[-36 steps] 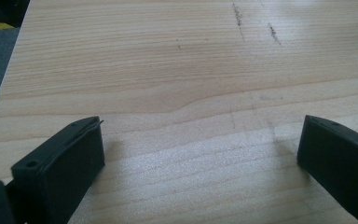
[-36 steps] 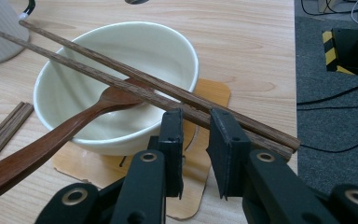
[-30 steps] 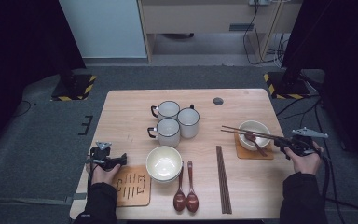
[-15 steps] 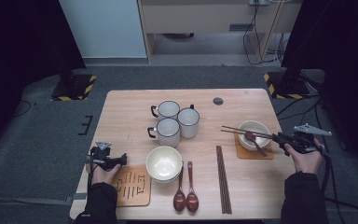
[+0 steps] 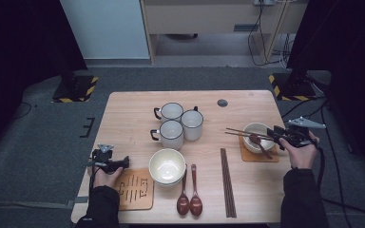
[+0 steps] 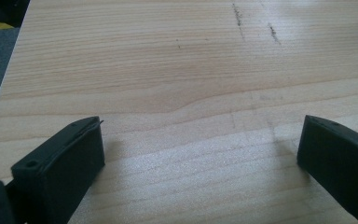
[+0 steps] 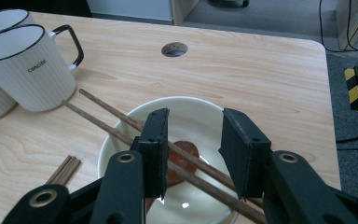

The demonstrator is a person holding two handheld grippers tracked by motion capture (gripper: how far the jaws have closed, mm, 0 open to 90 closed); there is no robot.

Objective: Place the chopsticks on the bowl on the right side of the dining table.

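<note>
Opening over chopsticks – right gripper; bowl beneath.

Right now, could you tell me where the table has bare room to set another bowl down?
The far left corner of the table, left of the mugs, is bare, and so is the far right strip beyond the round hole. The near middle is crowded: bowl, spoons, chopsticks.

Mugs crowd table mid; far-left corner free.
</note>
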